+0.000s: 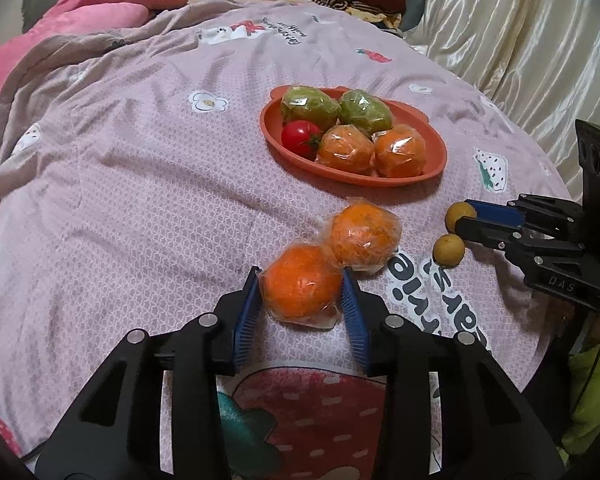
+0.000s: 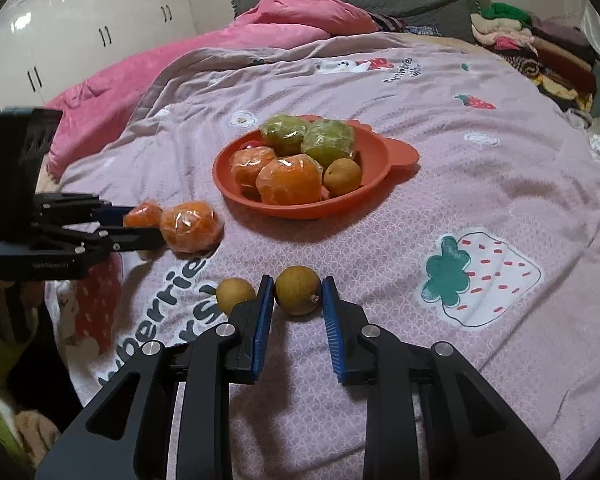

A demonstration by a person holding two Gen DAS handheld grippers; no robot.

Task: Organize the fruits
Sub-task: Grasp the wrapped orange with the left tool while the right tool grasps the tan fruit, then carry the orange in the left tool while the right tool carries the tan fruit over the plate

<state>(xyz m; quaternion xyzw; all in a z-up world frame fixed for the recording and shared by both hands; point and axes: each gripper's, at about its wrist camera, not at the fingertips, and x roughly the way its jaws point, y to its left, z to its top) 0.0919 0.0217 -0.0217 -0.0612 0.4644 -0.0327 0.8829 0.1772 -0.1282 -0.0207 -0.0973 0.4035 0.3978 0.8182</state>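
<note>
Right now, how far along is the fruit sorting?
Mostly done: the orange plate already holds six fruits. In hand: the left gripper is closed on a wrapped orange, the right gripper on a small brown fruit, both on the bedspread. Left: a second wrapped orange and another small brown fruit.

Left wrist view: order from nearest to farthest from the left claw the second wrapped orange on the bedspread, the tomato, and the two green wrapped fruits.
1. Second wrapped orange, on the bedspread just beyond the left claw.
2. Tomato, near left side of the orange plate.
3. Two green wrapped fruits, at the plate's back; too close to call between them.
</note>
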